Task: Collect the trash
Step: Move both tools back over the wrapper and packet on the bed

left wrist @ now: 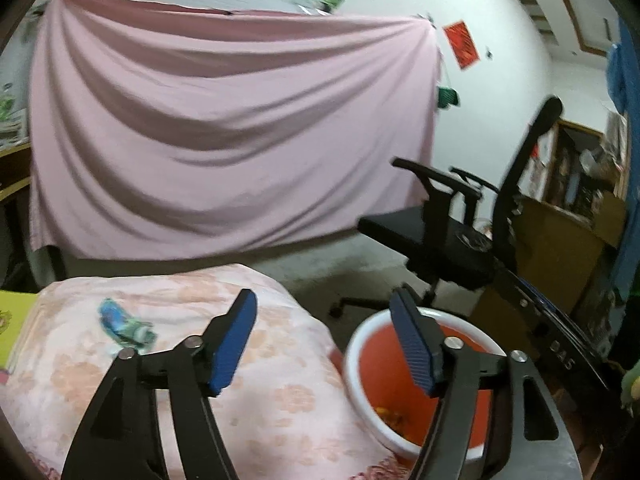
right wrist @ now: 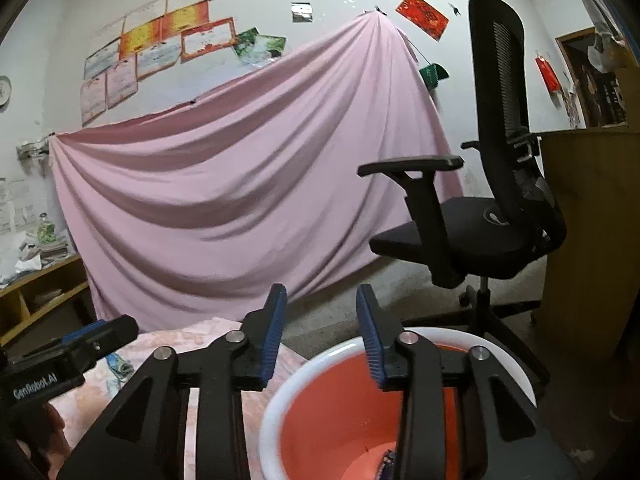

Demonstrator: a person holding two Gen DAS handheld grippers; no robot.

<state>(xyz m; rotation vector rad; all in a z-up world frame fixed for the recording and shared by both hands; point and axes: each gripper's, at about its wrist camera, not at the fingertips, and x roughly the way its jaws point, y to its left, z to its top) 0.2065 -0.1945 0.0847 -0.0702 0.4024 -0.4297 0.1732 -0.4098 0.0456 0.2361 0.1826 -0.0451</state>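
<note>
A crumpled blue-green wrapper (left wrist: 126,326) lies on the pink floral cover (left wrist: 260,400), to the left of and beyond my left gripper (left wrist: 324,296). That gripper is open with nothing between its blue pads. To its right an orange bin with a white rim (left wrist: 354,344) stands on the floor, with small orange scraps at its bottom. In the right wrist view my right gripper (right wrist: 322,292) hovers over the bin's rim (right wrist: 280,396), open and holding nothing. A dark blue scrap (right wrist: 387,462) lies inside the bin. The wrapper (right wrist: 120,365) shows past the left tool's black body (right wrist: 48,368).
A black office chair (right wrist: 472,232) stands just behind the bin. A pink sheet (right wrist: 240,184) hangs over the back wall. A wooden cabinet (right wrist: 592,240) is at the right and low wooden shelves (right wrist: 40,292) are at the left. A yellow-green object (left wrist: 12,320) lies at the cover's left edge.
</note>
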